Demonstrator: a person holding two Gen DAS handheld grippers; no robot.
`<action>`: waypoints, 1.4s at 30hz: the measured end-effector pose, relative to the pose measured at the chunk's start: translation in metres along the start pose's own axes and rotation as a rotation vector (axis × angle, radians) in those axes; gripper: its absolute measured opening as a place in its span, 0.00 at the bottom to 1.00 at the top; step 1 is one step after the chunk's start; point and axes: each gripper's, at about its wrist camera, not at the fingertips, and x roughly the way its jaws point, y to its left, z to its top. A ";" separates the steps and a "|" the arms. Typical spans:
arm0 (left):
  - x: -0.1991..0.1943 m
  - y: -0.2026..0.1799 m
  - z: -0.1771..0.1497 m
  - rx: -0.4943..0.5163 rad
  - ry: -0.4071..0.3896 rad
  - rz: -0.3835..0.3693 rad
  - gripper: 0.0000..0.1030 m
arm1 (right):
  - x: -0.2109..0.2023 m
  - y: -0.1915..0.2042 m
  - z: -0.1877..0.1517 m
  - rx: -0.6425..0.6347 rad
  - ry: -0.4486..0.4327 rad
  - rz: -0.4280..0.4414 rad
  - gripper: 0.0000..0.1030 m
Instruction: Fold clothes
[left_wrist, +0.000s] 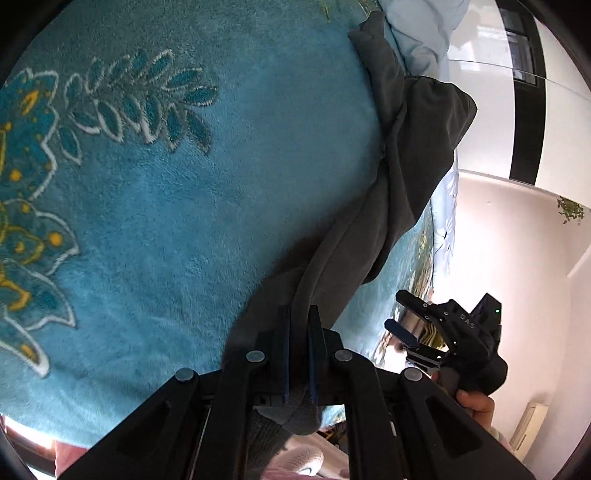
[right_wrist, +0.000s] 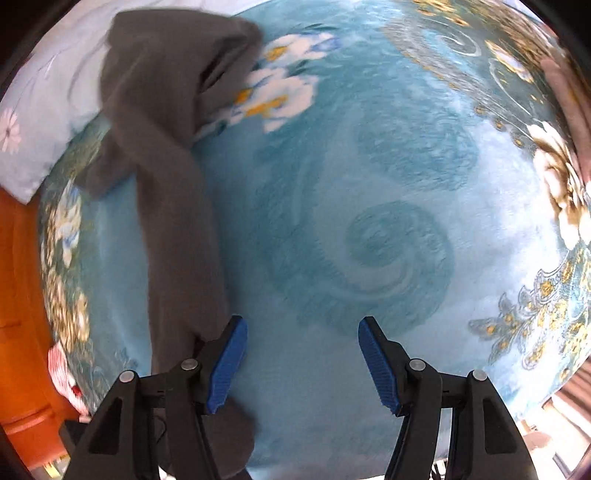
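A dark grey garment (left_wrist: 399, 184) hangs stretched over the teal floral blanket (left_wrist: 184, 206). My left gripper (left_wrist: 299, 317) is shut on one end of it, cloth pinched between the blue pads and bunched below them. In the right wrist view the same garment (right_wrist: 173, 192) runs from the top left down past the left finger. My right gripper (right_wrist: 301, 332) is open and empty above the blanket (right_wrist: 369, 184), its left pad (right_wrist: 229, 358) beside the cloth. The right gripper also shows in the left wrist view (left_wrist: 400, 314), open, held by a hand.
A light blue floral pillow (right_wrist: 40, 122) lies at the blanket's far left, also visible in the left wrist view (left_wrist: 421, 33). An orange wooden bed frame (right_wrist: 22, 314) borders the left. White walls and a dark door frame (left_wrist: 524, 110) stand beyond.
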 end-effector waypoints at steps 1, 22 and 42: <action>-0.002 -0.002 0.000 0.005 0.005 0.008 0.08 | -0.001 0.008 -0.001 -0.026 0.002 0.012 0.65; -0.017 -0.046 -0.088 0.009 -0.314 0.276 0.08 | -0.032 -0.029 -0.030 -0.403 -0.108 0.471 0.65; -0.065 -0.078 -0.031 -0.042 -0.362 0.410 0.08 | -0.043 -0.068 0.029 -0.326 -0.198 0.529 0.67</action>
